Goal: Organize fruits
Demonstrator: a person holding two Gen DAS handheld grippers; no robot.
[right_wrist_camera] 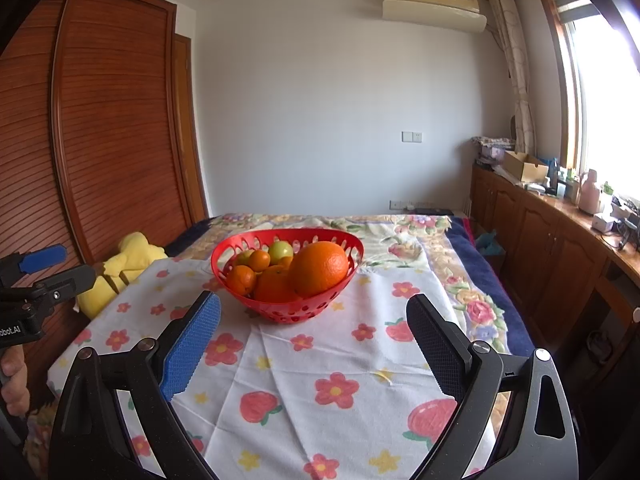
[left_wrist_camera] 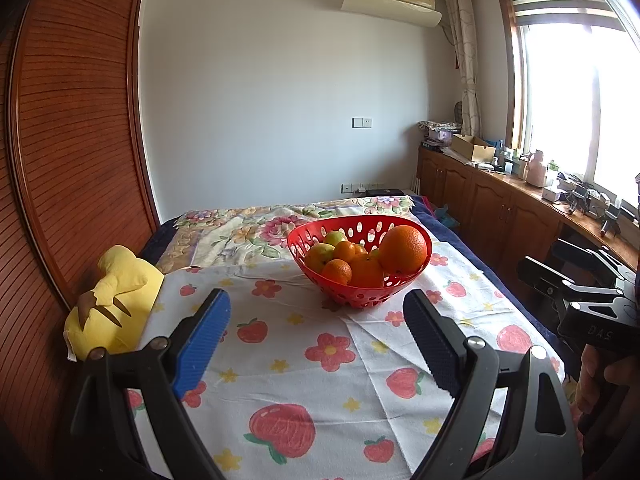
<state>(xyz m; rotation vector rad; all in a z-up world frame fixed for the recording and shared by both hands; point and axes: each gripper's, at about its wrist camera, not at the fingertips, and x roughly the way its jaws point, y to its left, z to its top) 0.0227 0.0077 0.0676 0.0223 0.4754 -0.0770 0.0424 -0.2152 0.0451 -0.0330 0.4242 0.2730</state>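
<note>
A red perforated fruit basket (left_wrist_camera: 362, 294) stands on the strawberry-print cloth (left_wrist_camera: 312, 364); it also shows in the right wrist view (right_wrist_camera: 292, 312). It holds a large orange (left_wrist_camera: 403, 249) (right_wrist_camera: 319, 268), several smaller oranges (left_wrist_camera: 337, 271) (right_wrist_camera: 241, 279) and greenish apples (left_wrist_camera: 335, 237) (right_wrist_camera: 280, 251). My left gripper (left_wrist_camera: 316, 312) is open and empty, above the cloth in front of the basket. My right gripper (right_wrist_camera: 313, 316) is open and empty, also short of the basket.
A yellow plush toy (left_wrist_camera: 116, 300) (right_wrist_camera: 124, 268) lies at the cloth's left edge against the wooden wardrobe (left_wrist_camera: 72, 140). A floral bedspread (left_wrist_camera: 248, 228) lies behind the basket. Wooden cabinets (left_wrist_camera: 500, 208) with clutter run along the right wall under the window.
</note>
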